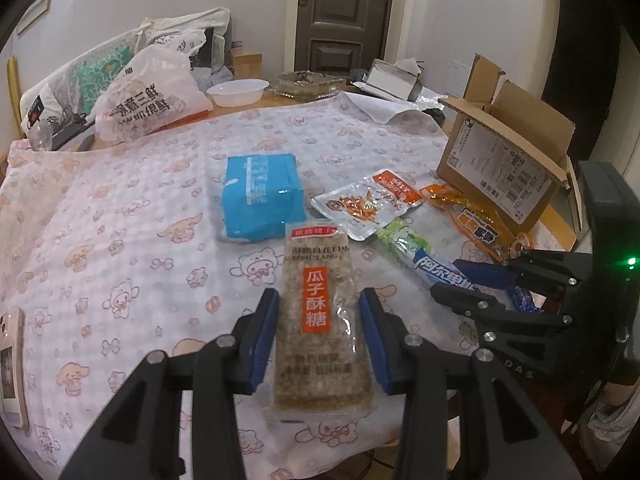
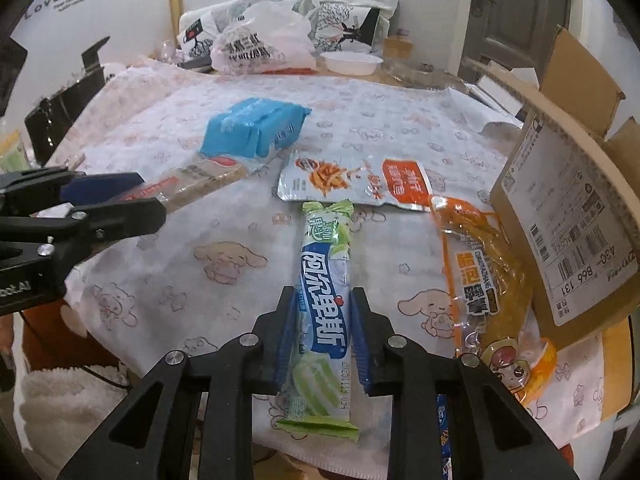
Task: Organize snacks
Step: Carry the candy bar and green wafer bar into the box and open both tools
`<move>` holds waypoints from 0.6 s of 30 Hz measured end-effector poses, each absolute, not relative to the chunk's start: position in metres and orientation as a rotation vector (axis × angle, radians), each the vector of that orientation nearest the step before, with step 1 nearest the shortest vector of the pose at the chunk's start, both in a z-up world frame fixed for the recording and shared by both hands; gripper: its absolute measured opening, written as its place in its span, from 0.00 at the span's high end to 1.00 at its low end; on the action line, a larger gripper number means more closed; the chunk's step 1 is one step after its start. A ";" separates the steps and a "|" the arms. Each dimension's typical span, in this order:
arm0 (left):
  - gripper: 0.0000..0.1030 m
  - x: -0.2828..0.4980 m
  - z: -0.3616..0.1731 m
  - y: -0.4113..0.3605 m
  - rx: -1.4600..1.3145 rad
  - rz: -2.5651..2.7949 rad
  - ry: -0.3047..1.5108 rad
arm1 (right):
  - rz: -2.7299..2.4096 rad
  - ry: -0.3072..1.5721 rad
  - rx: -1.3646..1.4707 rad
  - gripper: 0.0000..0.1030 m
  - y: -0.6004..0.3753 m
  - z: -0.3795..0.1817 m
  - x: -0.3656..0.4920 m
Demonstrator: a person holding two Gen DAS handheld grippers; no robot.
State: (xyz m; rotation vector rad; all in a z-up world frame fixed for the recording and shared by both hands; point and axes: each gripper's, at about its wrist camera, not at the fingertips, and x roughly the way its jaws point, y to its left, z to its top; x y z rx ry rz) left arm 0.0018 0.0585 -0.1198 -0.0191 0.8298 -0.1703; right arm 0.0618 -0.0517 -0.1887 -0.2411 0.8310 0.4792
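Two grippers work over a table draped in a pink cartoon-print cloth (image 1: 132, 216), and the cardboard box (image 1: 504, 160) at the cloth's right edge serves as the landmark.

Farthest from the box, the left gripper (image 1: 318, 336) straddles a long sesame-brown seed brittle bar (image 1: 320, 320) with an orange label; its blue pads sit just beside the bar's long edges with a sliver of gap on each side, so the jaws are spread and not yet pinching.

Nearer the box, the right gripper (image 2: 320, 336) has its blue pads pressed against both sides of a green-and-blue candy stick (image 2: 326, 300) lying flat on the cloth, clamped on it.

Just beside the box, touching its lower front, lies an orange sausage pack (image 2: 486, 276). Between that pack and the bar, further up the cloth, a silver pouch (image 2: 352, 182) with an orange corner lies flat, its lower edge meeting the candy stick's top end. Beyond the pouch, away from the box, sits a blue wrapped pack (image 1: 262, 196), its near edge touching the brittle bar's far end.
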 end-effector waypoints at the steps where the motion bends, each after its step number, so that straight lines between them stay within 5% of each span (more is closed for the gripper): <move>1: 0.63 0.001 -0.118 0.059 -0.021 -0.168 0.825 | 0.488 0.822 -0.237 0.79 -0.051 -0.185 0.060; 18: 0.63 0.011 0.003 0.019 0.064 -0.216 0.599 | 0.571 0.487 -0.217 0.79 -0.087 -0.042 0.046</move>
